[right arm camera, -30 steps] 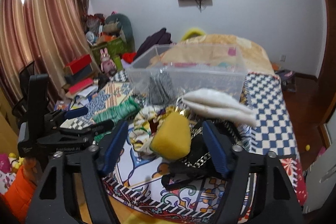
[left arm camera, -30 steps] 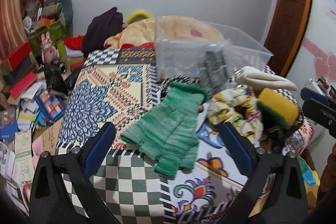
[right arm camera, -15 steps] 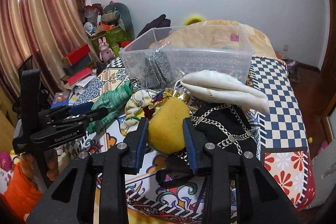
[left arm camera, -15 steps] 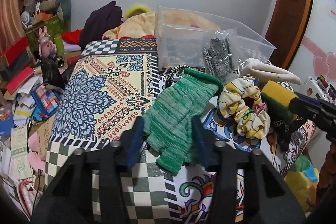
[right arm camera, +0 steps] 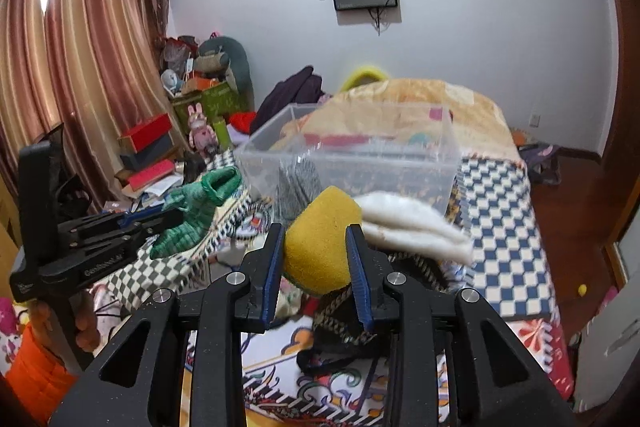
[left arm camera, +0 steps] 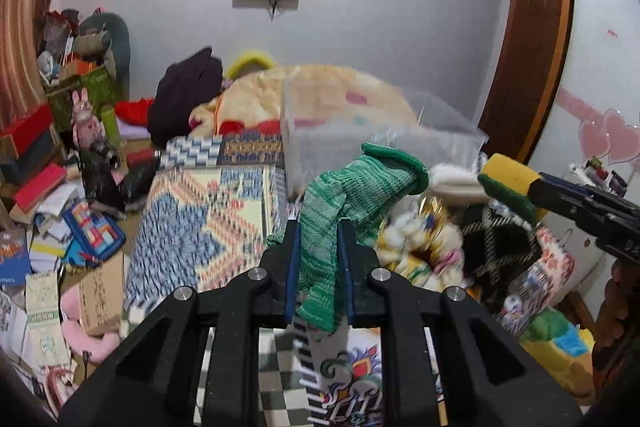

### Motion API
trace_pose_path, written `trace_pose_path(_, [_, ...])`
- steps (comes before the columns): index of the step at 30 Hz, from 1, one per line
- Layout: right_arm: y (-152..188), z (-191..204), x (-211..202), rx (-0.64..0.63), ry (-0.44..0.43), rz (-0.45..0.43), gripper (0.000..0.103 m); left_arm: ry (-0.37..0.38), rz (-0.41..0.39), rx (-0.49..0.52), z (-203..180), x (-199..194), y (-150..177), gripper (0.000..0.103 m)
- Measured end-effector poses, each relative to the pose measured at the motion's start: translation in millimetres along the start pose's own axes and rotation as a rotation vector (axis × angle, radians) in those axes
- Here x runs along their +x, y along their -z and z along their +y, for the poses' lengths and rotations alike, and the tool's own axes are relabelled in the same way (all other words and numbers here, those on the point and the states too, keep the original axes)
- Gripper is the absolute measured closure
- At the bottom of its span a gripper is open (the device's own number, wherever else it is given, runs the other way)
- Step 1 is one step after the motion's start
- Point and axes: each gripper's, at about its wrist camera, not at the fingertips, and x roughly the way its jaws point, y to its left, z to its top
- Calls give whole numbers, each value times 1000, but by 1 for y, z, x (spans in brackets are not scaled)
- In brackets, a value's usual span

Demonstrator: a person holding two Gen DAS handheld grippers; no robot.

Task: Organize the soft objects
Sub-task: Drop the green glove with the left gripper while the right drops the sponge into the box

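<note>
My left gripper is shut on a green knitted glove and holds it lifted above the patterned bedspread; it also shows in the right wrist view. My right gripper is shut on a yellow sponge with a green side, held above the pile; it also shows in the left wrist view. A clear plastic bin stands on the bed just beyond both grippers. A white folded cloth, a floral scrunchie and a black chain-strap bag lie below.
A grey glove leans against the bin's front wall. A blanket heap lies behind the bin. Boxes, books and toys clutter the floor left of the bed. Wooden floor runs along its right side.
Both grippers closed from open. The left took hold of the green glove and lifted it; the right took hold of the yellow sponge and raised it off the pile.
</note>
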Motion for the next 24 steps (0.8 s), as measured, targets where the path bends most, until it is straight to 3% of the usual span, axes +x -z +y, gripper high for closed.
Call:
trace_pose_path(11, [-47,-12,-12,-17,75,-140,75,24,-151,27,-12,-14,-63,85])
trace_pose_path(18, [-75,-15,-1,-21,105,-193,75,19,-171,28,-11,7,-96,85])
trace_pose_path(24, [-89,-20,23,-28,121,-171,74,37,-156,21,-8,30,-117,85])
